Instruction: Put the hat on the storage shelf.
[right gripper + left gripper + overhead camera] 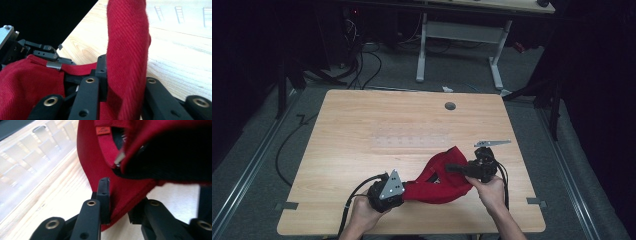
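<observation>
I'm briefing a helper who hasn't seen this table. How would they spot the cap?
On the wooden table, look at the near edge, between the left gripper and the right gripper. The cap there is the only red cloth thing, with a small metal buckle on its strap.
</observation>
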{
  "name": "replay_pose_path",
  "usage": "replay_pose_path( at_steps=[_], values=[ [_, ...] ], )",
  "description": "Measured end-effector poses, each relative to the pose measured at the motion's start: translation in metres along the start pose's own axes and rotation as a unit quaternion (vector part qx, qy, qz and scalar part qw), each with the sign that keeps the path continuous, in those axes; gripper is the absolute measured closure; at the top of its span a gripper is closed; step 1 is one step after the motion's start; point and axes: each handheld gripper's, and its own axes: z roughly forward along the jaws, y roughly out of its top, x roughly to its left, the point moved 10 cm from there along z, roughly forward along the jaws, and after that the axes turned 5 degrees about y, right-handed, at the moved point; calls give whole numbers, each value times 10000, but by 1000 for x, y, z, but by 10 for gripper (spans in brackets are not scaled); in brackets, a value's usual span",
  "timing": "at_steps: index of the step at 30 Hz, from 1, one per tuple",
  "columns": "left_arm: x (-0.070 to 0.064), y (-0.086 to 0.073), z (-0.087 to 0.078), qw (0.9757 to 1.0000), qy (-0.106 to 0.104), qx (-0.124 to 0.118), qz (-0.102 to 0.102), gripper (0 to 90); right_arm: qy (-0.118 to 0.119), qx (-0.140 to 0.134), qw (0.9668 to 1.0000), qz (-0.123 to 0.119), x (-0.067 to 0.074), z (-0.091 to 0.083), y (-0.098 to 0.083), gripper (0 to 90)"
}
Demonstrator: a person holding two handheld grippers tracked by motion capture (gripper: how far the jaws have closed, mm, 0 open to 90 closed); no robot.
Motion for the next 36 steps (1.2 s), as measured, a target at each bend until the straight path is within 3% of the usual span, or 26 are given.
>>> replay_pose_path(
  at_steps=[2, 8, 11, 15, 17, 18, 20, 21, 23, 26, 31, 36],
  values=[
    [-6, -2, -3, 9999, -80, 66, 123, 803, 90, -74, 9999, 123, 0, -1, 2, 657],
    [-20, -7, -7, 9991, -239, 153, 304, 849, 131, -392, 9985, 359, -8, -7, 11, 526],
    [-22, -6, -9, 9991, -272, 138, 309, 850, 228, -635, 9965, 494, -10, -14, 17, 475],
    [-25, -6, -10, 9987, -334, 202, 329, 850, 173, -845, 9950, 510, -12, -22, 21, 430],
    [-23, -8, -9, 9988, -285, 236, 319, 850, 115, -1007, 9935, 512, -15, -28, 24, 410],
    [-21, -8, -9, 9989, -273, 248, 298, 850, 20, -1299, 9899, 571, -19, -39, 29, 395],
    [-15, -4, -13, 9996, -234, 129, 89, 851, -115, -1539, 9863, 576, -25, -51, 32, 395],
    [-15, -4, -13, 9996, -234, 129, 89, 850, -218, -1598, 9853, 559, -30, -55, 32, 395],
    [-12, 2, -16, 9997, -226, 30, -65, 850, -568, -1611, 9842, 457, -40, -60, 30, 399],
    [-5, 10, -18, 9996, -177, -107, -218, 850, -693, -1601, 9833, 513, -49, -60, 23, 400],
    [6, 20, -21, 9988, -61, -236, -435, 850, -1139, -1268, 9845, 420, -67, -49, 0, 403],
    [18, 28, -21, 9976, 76, -328, -608, 850, -1485, -1014, 9832, 324, -84, -39, -21, 393]
  ],
)
